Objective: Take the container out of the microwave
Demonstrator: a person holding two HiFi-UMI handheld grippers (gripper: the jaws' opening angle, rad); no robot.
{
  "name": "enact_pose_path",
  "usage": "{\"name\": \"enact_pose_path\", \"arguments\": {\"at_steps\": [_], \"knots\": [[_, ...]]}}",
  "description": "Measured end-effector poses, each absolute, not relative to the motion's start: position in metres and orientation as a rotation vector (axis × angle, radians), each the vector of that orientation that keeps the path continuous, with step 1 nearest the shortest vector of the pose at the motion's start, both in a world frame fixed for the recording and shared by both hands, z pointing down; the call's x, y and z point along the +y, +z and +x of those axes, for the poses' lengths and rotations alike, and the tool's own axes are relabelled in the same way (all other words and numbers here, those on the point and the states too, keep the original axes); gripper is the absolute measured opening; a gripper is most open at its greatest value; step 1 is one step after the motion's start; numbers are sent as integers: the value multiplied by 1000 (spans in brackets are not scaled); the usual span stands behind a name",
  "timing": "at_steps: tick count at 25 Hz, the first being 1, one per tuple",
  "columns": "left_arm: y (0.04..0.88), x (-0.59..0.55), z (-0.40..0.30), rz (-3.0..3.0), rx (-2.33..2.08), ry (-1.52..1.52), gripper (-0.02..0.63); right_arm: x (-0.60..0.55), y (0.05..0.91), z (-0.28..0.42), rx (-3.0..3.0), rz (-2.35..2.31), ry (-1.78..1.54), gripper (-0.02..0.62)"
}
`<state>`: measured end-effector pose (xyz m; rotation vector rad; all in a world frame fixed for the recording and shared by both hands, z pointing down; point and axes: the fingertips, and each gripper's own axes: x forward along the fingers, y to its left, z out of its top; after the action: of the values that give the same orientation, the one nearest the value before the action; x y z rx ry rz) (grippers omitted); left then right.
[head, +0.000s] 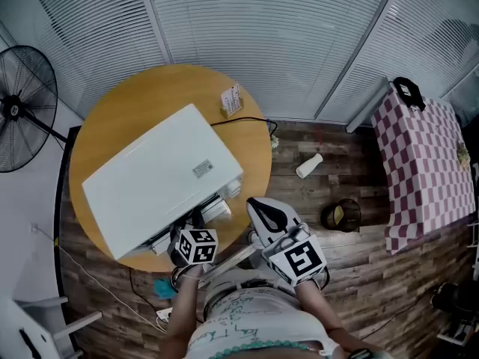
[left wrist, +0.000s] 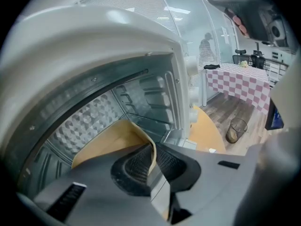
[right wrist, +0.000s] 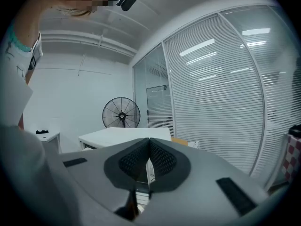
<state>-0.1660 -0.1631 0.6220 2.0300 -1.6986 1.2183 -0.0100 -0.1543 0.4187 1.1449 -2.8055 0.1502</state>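
A white microwave [head: 161,178] stands on a round wooden table [head: 135,103], its front facing me. My left gripper [head: 188,229] reaches into its open cavity [left wrist: 94,117]. In the left gripper view, its jaws [left wrist: 153,161] are shut on the curled rim of a tan container [left wrist: 108,142] that lies on the cavity floor. My right gripper [head: 256,204] hovers to the right of the microwave's front, off the table edge. It is shut [right wrist: 149,147] with nothing between its pads. The microwave top [right wrist: 122,135] shows beyond it.
A black floor fan [head: 19,107] stands to the left. A small card stand [head: 231,101] sits at the table's far edge. On the wooden floor to the right lie a white bottle [head: 308,166] and a wire bin [head: 342,215]. Further right is a checkered-cloth table [head: 426,163].
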Motion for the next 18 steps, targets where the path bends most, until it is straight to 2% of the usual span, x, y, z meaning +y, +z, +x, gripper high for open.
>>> {"name": "enact_pose_path", "arguments": {"at_steps": [18], "knots": [[621, -146, -156, 1930, -1759, 1198, 37, -160, 419, -19, -2886, 952, 138, -6]]}}
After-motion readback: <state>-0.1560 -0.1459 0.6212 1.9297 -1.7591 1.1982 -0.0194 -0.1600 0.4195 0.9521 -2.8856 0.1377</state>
